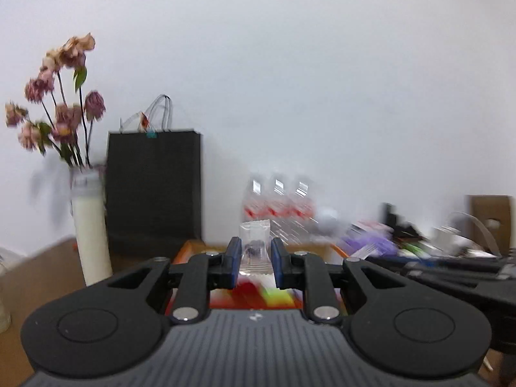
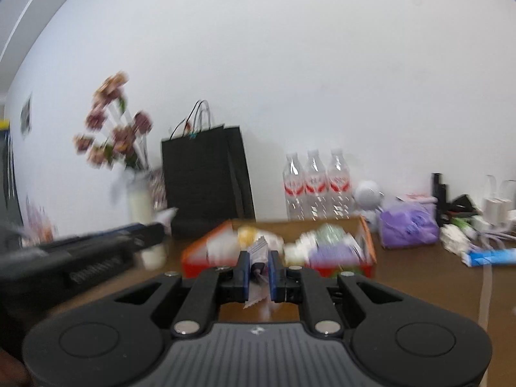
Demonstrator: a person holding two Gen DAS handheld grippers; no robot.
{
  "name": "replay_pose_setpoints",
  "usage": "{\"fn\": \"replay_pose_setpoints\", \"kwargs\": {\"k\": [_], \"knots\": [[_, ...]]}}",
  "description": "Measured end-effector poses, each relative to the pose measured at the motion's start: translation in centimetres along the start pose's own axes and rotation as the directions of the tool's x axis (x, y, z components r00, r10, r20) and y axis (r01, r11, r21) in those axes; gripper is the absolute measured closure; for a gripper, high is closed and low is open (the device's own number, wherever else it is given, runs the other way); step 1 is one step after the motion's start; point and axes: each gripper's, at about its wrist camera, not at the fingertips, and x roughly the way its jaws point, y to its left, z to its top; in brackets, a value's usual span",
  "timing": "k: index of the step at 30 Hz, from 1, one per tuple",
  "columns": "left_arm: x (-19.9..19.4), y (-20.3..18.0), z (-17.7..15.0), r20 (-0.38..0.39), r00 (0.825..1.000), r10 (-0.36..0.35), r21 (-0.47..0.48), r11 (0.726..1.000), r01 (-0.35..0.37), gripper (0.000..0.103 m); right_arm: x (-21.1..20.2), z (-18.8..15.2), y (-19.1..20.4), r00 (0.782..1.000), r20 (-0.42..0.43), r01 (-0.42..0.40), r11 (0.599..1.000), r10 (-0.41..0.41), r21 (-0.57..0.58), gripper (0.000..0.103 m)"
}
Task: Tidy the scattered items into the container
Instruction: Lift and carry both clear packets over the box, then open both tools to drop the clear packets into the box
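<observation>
Left claw [image 1: 256,258]: clenched on a clear packet [image 1: 254,242], carried above the orange box [image 1: 193,246] for dropping in. Right claw [image 2: 259,269]: clenched on a crinkled sachet [image 2: 258,258], the same box [image 2: 354,258] just ahead, already holding snacks.

clear packet [image 1: 254,245]: upright, pinched | crinkled packet [image 2: 258,267]: pinched | orange box [image 2: 367,251]: open, nearly full, on table

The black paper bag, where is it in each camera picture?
Left wrist view: the black paper bag stands left of centre against the wall, right beside the white vase.
Right wrist view: the bag is left of centre, behind the orange box.
Shared landmark: three water bottles to its right.
</observation>
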Motion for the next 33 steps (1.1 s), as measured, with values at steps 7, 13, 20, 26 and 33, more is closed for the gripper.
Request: {"fn": "replay_pose_setpoints", "kwargs": {"k": [7,13,20,26,33], "knots": [[11.5,1.6,2.3,-0.224,0.971,-0.081,-0.073,0.995,0.066,0.083,10.9,5.9,-3.1,0.997,-0.080,0.024,1.000,-0.023,0.008,0.092],[22.1,2.2,0.5,-0.631,0.760,-0.154,-0.083,0.988,0.131,0.083,21.6,7.2,-6.5,0.869,-0.495,0.041,0.997,-0.002,0.067,0.092],[27.9,3.8,-2.4,-0.803,0.559,-0.208,-0.188,0.978,0.093,0.074,28.9,4.0,-9.0,0.722,-0.691,0.114,0.990,-0.026,0.082,0.087],[27.2,3.4,-0.5,-0.821,0.559,-0.117,-0.063,0.991,0.116,0.031,28.7,5.0,-8.3,0.663,-0.745,0.119,0.993,-0.081,-0.002,0.056],[24.1,3.9,3.2,-0.816,0.575,-0.061,-0.019,0.997,0.078,0.006,24.8,8.8,-7.8,0.614,-0.775,0.135,0.987,-0.150,-0.084,0.027]]}}
